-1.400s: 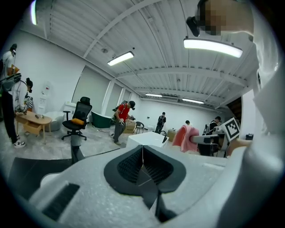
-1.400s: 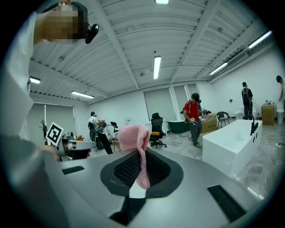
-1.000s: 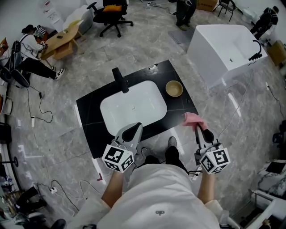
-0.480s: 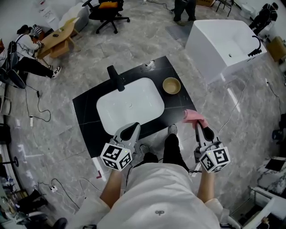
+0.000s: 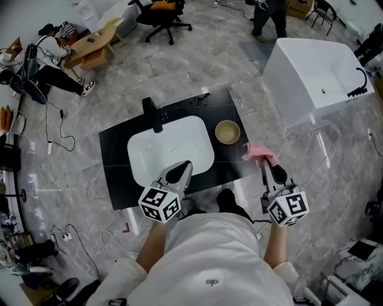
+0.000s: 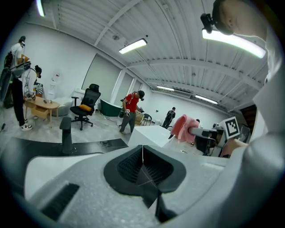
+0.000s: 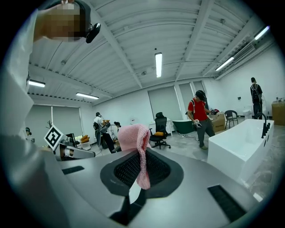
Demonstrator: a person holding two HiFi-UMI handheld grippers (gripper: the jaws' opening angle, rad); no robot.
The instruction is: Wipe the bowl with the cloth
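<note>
A tan bowl (image 5: 227, 131) stands upright on the black counter (image 5: 114, 161), to the right of the white sink (image 5: 170, 149). My right gripper (image 5: 264, 166) is shut on a pink cloth (image 5: 260, 153) at the counter's near right corner, a little short of the bowl. In the right gripper view the cloth (image 7: 137, 149) hangs out between the closed jaws of that gripper (image 7: 140, 174). My left gripper (image 5: 185, 166) is shut on nothing and reaches over the sink's near rim. In the left gripper view its jaws (image 6: 142, 151) meet, with the cloth (image 6: 181, 127) off to the right.
A black faucet (image 5: 153, 114) stands behind the sink. A white bathtub (image 5: 317, 77) is on the floor at the right. An office chair (image 5: 160, 15), a low table (image 5: 96, 45) and people are farther back; cables (image 5: 51, 128) lie on the floor at left.
Both grippers have moved forward to the counter: the left now reaches over the sink's near rim, the right holds the cloth closer to the bowl. Both stayed shut.
</note>
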